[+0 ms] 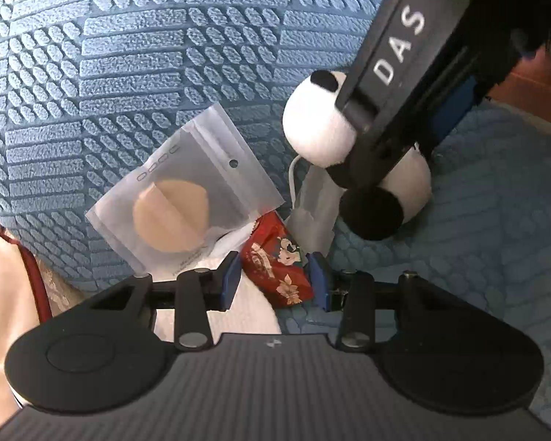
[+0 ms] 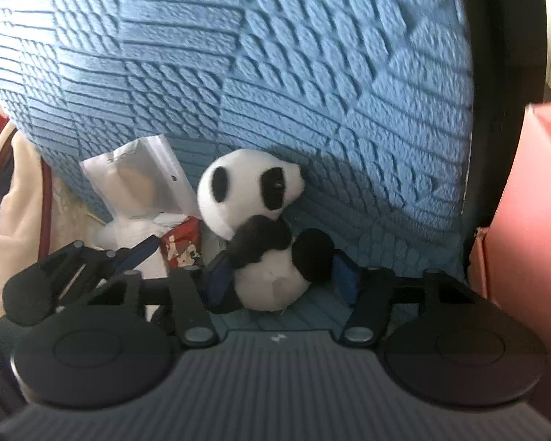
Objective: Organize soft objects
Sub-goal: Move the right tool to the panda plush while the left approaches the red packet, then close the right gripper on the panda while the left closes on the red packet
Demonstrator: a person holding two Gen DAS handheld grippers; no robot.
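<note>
Your left gripper [image 1: 275,279] had its jaws partly open around a red snack packet [image 1: 277,268], both pads touching its sides, on the blue cushion [image 1: 128,55]. Your right gripper [image 2: 279,275] stood partly open around the toy panda [image 2: 264,228]; the left pad touched its body, the right pad stood just clear. A frosted pouch [image 1: 187,191] leaned just behind.

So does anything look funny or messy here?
A bit messy: the toy panda slumps sideways against the blue cushion, and the red snack packet, a frosted pouch and white tissue lie heaped beside it.
</note>
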